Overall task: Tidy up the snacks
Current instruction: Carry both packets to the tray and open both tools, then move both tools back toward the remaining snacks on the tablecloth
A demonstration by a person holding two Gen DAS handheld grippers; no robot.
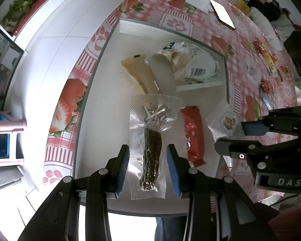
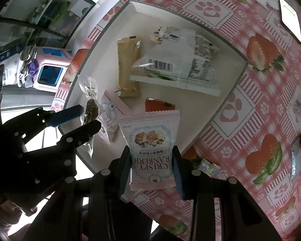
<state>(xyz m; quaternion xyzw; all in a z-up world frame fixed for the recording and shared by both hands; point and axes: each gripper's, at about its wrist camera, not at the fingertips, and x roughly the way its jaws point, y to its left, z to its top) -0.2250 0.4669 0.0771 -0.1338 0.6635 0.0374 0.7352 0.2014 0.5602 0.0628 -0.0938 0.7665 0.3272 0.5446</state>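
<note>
A white tray point(image 1: 102, 104) holds several snacks. My left gripper point(image 1: 148, 168) is open, its blue pads either side of a clear vacuum pack with a dark sausage point(image 1: 151, 156) that lies in the tray. Beside it lies a red packet point(image 1: 192, 132). My right gripper point(image 2: 152, 168) is shut on a pink Crispy Cranberry packet point(image 2: 152, 140), held over the tray's near edge point(image 2: 220, 110). A second pink cranberry packet point(image 2: 110, 116) lies in the tray. A tan bar point(image 2: 128, 68) and a white barcode bag point(image 2: 176, 60) lie farther back.
The tray point(image 2: 240, 68) has a white divider point(image 2: 174, 84). It sits on a pink strawberry-print tablecloth point(image 2: 260, 100). A phone point(image 2: 290, 18) and more snacks point(image 1: 266, 56) lie on the cloth. A pink stool point(image 1: 4, 138) stands by the table.
</note>
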